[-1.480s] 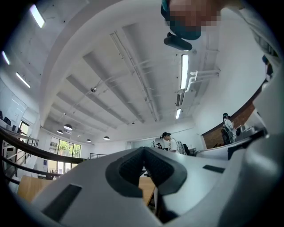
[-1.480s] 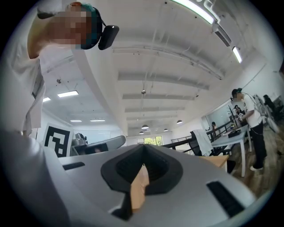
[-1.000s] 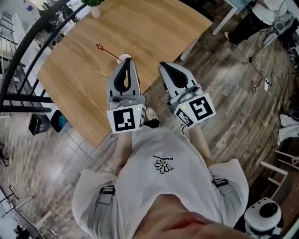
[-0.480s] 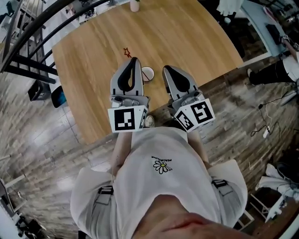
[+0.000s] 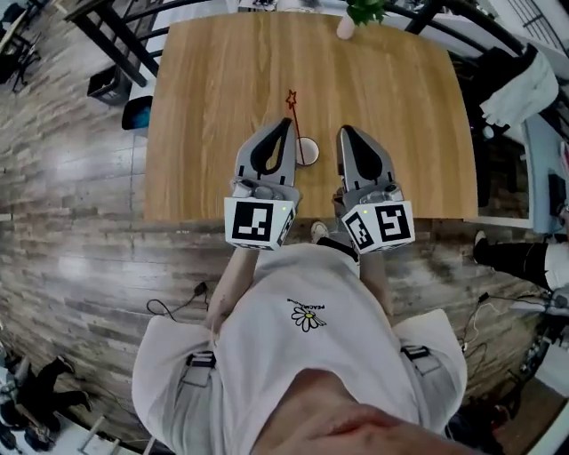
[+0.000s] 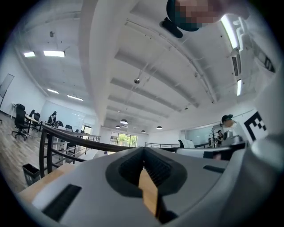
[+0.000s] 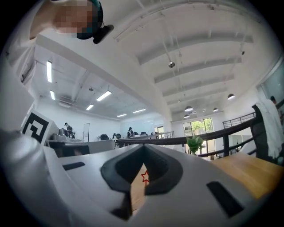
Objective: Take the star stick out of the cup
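**Bright, even office light under heavy fisheye**

Overhead, ceiling strip lights (image 6: pixel 54 53) and far windows (image 7: pixel 198 127) fill the room evenly, and shadows on the table (image 5: pixel 204 107) are faint. Both gripper views bow hard toward black corners, with the nearest parts soft. The head view's floor (image 5: pixel 80 267) smears at the edges.

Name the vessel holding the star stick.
The white cup at the near edge, star stick leaning out; the pink pot at the far edge holds a plant.

Star stick (image 5: pixel 294 114) tilted in cup (image 5: pixel 310 147) — wooden table (image 5: pixel 204 107), potted plant (image 5: pixel 348 23) at far edge.
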A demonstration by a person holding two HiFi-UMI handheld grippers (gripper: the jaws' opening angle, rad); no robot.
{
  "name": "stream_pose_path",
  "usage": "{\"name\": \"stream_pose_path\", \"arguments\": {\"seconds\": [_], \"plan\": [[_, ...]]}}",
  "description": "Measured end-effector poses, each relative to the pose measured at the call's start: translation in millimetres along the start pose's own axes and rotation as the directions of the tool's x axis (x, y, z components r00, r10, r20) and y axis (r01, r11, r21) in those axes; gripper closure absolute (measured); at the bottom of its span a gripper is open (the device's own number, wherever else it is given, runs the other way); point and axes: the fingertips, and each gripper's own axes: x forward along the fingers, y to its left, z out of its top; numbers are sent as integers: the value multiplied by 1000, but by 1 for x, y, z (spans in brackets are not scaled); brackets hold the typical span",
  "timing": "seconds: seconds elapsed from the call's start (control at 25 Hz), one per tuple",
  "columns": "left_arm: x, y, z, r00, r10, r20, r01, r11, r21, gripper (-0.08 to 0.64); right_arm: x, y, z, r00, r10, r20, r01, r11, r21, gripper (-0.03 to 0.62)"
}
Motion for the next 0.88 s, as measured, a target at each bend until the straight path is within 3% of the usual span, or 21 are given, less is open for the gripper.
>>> {"name": "stream_pose_path", "arguments": {"seconds": [0.2, 0.44, 0.6, 0.88], "plan": [[-6, -2, -15, 995, 90, -34, -91, 996, -13, 545, 10, 2, 6, 997, 76, -3, -76, 993, -93, 586], [-9, 7, -20, 982, 184, -50, -186, 981, -44, 545, 9, -4, 3, 993, 120, -2, -120, 990, -75, 586], [-7, 4, -20, 980, 195, -41, -196, 980, -24, 543, 3, -11, 2, 994, 113, 2, -113, 992, -63, 586], [7, 4, -25, 986, 160, -47, -164, 984, -72, 543, 1, -22, -1, 996, 89, -10, -89, 995, -42, 586]]}}
